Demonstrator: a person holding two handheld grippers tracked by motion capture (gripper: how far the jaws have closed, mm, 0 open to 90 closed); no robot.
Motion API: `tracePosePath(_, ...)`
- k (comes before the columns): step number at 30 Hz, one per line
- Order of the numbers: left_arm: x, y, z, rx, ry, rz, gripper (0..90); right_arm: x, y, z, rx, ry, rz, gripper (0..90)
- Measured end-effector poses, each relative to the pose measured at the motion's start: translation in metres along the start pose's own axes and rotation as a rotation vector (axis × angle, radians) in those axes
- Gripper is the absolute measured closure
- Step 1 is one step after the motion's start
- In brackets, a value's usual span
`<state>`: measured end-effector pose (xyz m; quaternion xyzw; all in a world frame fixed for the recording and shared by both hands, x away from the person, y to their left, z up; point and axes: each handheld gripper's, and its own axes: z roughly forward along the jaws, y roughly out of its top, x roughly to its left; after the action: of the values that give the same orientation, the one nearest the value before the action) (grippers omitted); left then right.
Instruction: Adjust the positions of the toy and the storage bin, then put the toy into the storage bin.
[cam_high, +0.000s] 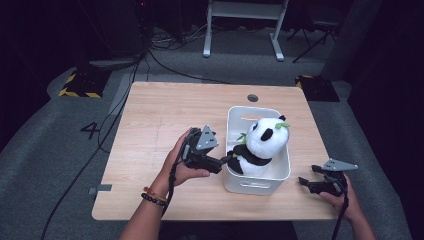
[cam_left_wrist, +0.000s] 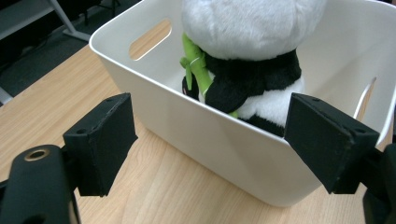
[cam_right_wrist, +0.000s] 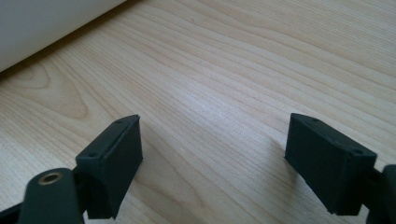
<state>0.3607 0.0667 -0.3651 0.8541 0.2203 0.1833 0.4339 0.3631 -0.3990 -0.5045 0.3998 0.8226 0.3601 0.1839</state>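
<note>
A black and white plush panda (cam_high: 261, 142) with green bamboo sprigs sits upright in a white plastic bin (cam_high: 235, 182) on the wooden table (cam_high: 165, 115). My left gripper (cam_high: 226, 161) is at the bin's left wall, open, its jaws pointed at the panda's side. In the left gripper view the jaws stand wide apart with the bin (cam_left_wrist: 215, 140) and the panda (cam_left_wrist: 252, 51) between and beyond them; nothing is held. My right gripper (cam_high: 309, 178) rests low near the table's front right corner, open over bare wood (cam_right_wrist: 210, 93), to the right of the bin (cam_right_wrist: 42, 28).
A round cable hole (cam_high: 252, 97) lies in the table behind the bin. The bin has slot handles (cam_left_wrist: 149, 39) in its end walls. A white table frame (cam_high: 245, 25) and cables (cam_high: 150, 55) lie on the grey floor beyond.
</note>
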Motion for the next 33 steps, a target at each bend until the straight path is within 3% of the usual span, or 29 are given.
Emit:
tracePosePath(12, 0.007, -0.023, -0.013, 0.0, 0.037, -0.044, 16.7, 0.0, 0.0, 0.0, 0.0, -0.001, 0.0, 18.6)
tracePosePath(33, 0.018, -0.075, -0.028, 0.07, 0.117, -0.079, 16.9, 0.001, 0.0, -0.001, 0.002, -0.011, 0.008, 18.4)
